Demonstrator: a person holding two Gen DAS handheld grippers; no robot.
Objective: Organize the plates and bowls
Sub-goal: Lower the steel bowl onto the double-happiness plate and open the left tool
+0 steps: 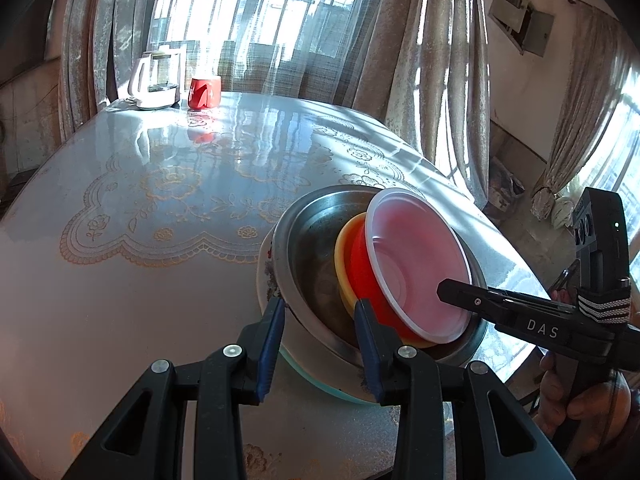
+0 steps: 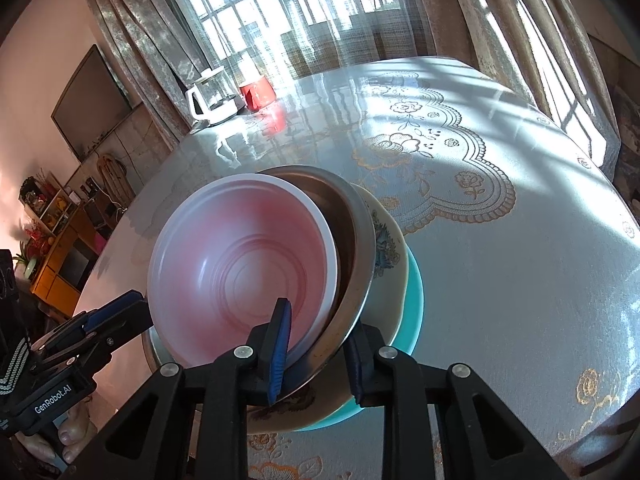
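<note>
A stack of dishes stands near the table's edge. From the bottom it holds a teal plate (image 2: 414,300), a floral plate (image 2: 386,252), a steel bowl (image 1: 308,248), a yellow bowl (image 1: 344,256), a red bowl (image 1: 360,264) and a white bowl (image 2: 244,248). The bowls lean away from the plates. My left gripper (image 1: 320,316) is shut on the steel bowl's near rim, one pad outside and one inside by the yellow bowl. My right gripper (image 2: 318,344) pinches the opposite rims: one pad inside the white bowl, the other under the steel bowl.
A lace-patterned cloth covers the table (image 1: 160,208). A white kettle (image 1: 154,80) and a red mug (image 1: 204,92) stand at the far end by the curtained window. The table's edge runs just behind the stack. A hand (image 1: 568,392) holds the right gripper.
</note>
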